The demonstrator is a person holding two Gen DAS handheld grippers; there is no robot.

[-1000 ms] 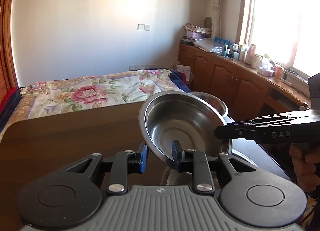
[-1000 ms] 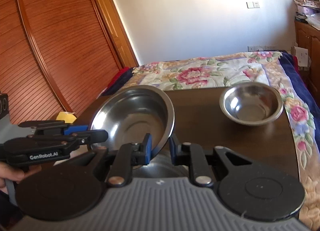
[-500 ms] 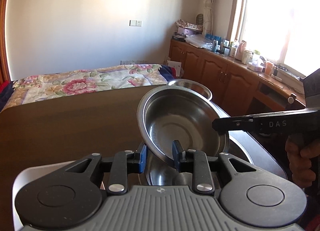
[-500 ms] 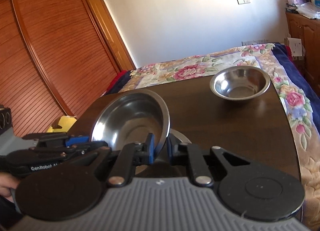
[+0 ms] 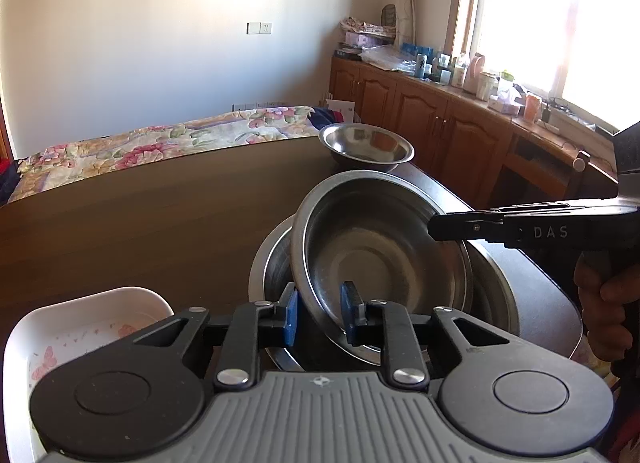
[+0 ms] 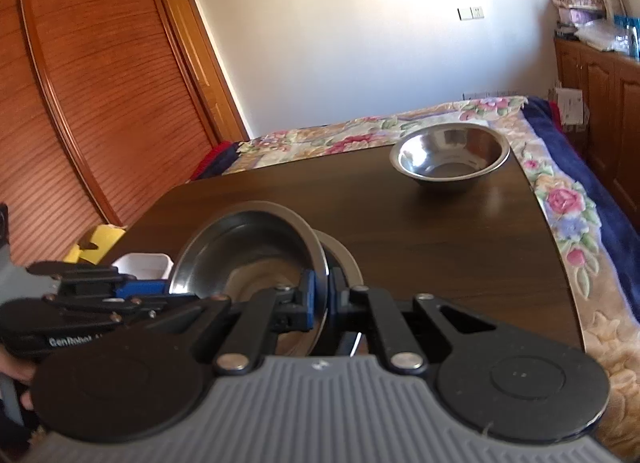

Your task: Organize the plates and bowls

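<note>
A: Nearest the lenses, item one: left gripper (image 5: 318, 315) and right gripper (image 6: 322, 299) each clamped on opposite rim edges of the steel basin (image 5: 380, 263), tilted over the wider basin (image 5: 492, 303) beneath.

B: Handling?

A: Level it, lower evenly, release together. Finish: polished, shallow, slippery-looking. Beyond: small steel bowl (image 6: 450, 155), far table (image 6: 420, 231) corner.

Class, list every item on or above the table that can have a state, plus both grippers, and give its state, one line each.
held steel bowl: tilted, gripped at its rim on two sides, partly inside the bowl beneath.
lower steel bowl: upright on the table.
small steel bowl: upright, empty, standing apart.
white dish: upright, empty.
left gripper: fingers on the held bowl's rim.
right gripper: fingers on the opposite rim.
</note>
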